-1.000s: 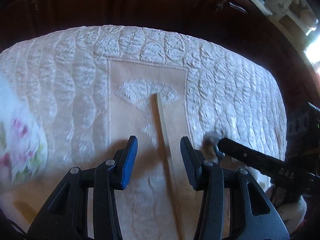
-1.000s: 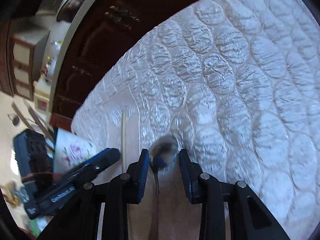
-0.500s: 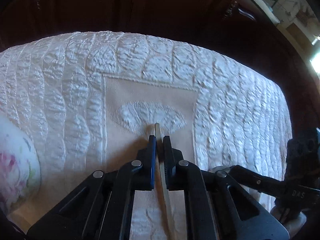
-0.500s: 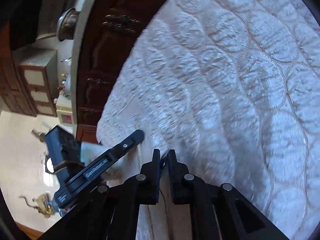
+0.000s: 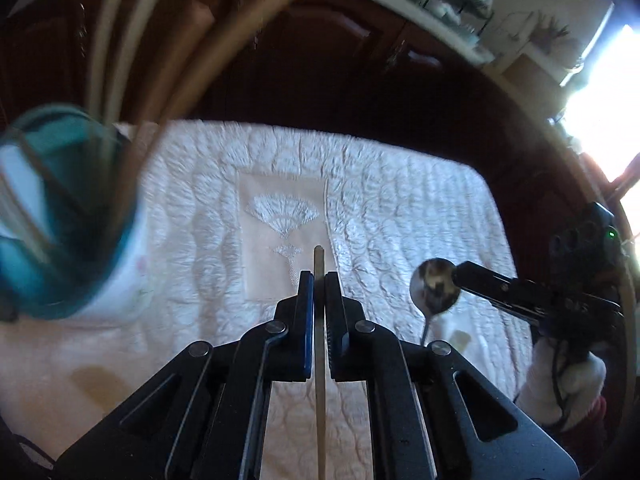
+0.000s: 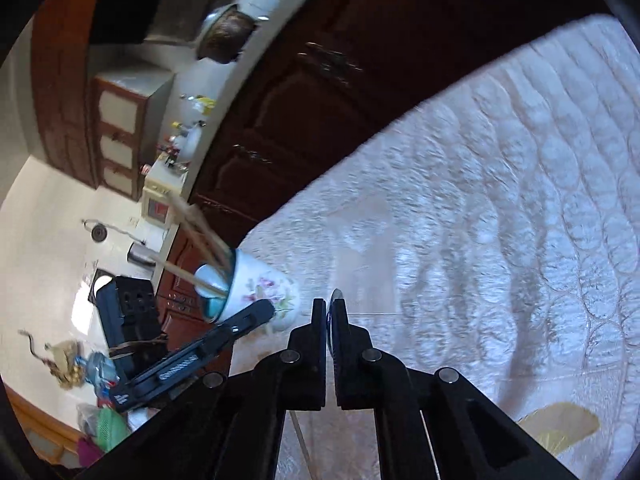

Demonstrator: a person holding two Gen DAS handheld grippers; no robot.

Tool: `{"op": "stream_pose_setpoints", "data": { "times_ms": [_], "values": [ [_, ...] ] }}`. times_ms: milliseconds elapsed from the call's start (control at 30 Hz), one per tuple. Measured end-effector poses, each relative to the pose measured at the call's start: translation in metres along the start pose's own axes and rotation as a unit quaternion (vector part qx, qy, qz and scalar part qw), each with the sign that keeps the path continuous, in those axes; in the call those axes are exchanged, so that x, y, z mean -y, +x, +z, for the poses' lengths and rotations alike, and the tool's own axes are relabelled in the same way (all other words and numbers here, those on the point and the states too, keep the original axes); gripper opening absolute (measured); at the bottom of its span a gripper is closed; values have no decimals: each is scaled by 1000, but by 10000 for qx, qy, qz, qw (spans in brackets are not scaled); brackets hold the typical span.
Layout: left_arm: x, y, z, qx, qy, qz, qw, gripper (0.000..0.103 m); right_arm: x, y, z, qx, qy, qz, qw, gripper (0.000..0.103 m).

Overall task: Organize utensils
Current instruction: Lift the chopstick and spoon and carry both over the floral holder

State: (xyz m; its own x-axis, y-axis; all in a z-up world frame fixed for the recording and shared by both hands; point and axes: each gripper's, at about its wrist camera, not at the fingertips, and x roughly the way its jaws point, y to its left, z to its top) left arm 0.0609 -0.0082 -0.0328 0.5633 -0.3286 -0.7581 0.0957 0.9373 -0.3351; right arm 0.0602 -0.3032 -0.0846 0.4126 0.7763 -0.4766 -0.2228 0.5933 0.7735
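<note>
My left gripper point(image 5: 319, 280) is shut on a thin wooden stick point(image 5: 319, 356) and holds it above the white quilted cloth point(image 5: 420, 200). My right gripper point(image 6: 330, 309) is shut on a metal spoon point(image 5: 435, 286); its bowl shows edge-on between the pads in the right wrist view point(image 6: 331, 322). A floral cup with a teal inside point(image 6: 258, 292) stands at the left and holds several wooden sticks point(image 6: 196, 224). It is blurred and close in the left wrist view point(image 5: 60, 216).
A beige embroidered panel point(image 5: 280, 232) lies in the middle of the cloth. Dark wooden cabinets point(image 5: 320, 60) stand behind the table. The table's far edge point(image 6: 400, 128) runs along them. A kitchen counter with clutter point(image 6: 180, 140) is at the far left.
Both grippers have risen off the cloth, the left with the stick, the right with the spoon. The cup with sticks has come into view at the left.
</note>
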Motion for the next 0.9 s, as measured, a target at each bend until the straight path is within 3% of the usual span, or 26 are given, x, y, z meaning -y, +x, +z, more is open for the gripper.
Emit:
{"op": "stream_pose_setpoints", "data": {
  "times_ms": [167,567,900],
  "values": [
    [-7,-51,-8,311,89,34,9995,4,-43,-1,-3,52,-423,-24,9991,2],
    [-25,-135,-14,1013,90,208,9946,4,-95,0,-8,139,-817,123,9965,1],
    [-35,-205,18,1941,97,557,9794,4,-144,4,2,194,-1122,546,9920,1]
  ]
}}
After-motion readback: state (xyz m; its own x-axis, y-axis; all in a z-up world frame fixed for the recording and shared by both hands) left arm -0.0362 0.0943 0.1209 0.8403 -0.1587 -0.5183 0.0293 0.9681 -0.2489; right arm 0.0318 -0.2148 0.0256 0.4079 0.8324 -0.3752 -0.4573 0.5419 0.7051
